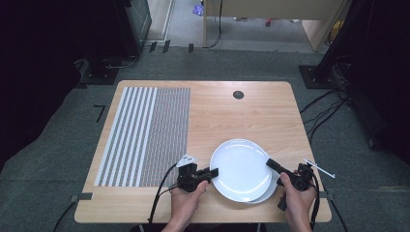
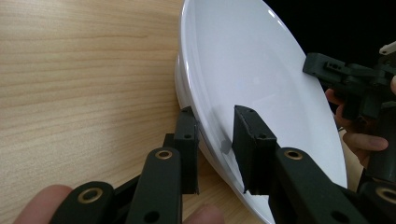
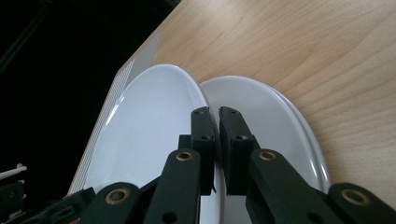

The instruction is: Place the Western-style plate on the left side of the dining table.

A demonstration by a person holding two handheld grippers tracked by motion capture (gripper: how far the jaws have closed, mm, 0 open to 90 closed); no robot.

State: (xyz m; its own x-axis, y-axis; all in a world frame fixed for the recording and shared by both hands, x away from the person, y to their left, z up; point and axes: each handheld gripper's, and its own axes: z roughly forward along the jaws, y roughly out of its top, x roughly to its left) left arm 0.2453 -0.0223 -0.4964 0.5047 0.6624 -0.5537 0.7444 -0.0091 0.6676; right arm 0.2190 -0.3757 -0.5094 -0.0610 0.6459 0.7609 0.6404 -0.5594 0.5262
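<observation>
White china catches the light at the near right of the wooden table (image 1: 227,111): a top plate (image 1: 240,168) lifted and tilted off a stack (image 1: 270,192) of plates beneath it, whose rims peek out at the lower right. The person's left hand (image 1: 186,197) brings the left gripper (image 1: 212,172) to the plate's left rim. In the left gripper view its jaws stand apart, one under the rim and one over the face, straddling the edge without pinching it (there is a clear gap on the upper side). The right hand (image 1: 296,192) holds the right gripper (image 1: 269,163) at the opposite rim, and in the right gripper view its jaws are pressed nearly together on the top plate's edge, clamping it. That view also shows the stack (image 3: 280,126) lying flat on the wood just beside the raised plate (image 3: 149,135). A striped mat (image 1: 145,135) covers the table's left part, well apart from the plates. Dark cables (image 1: 159,193) trail from the left gripper off the near edge.
</observation>
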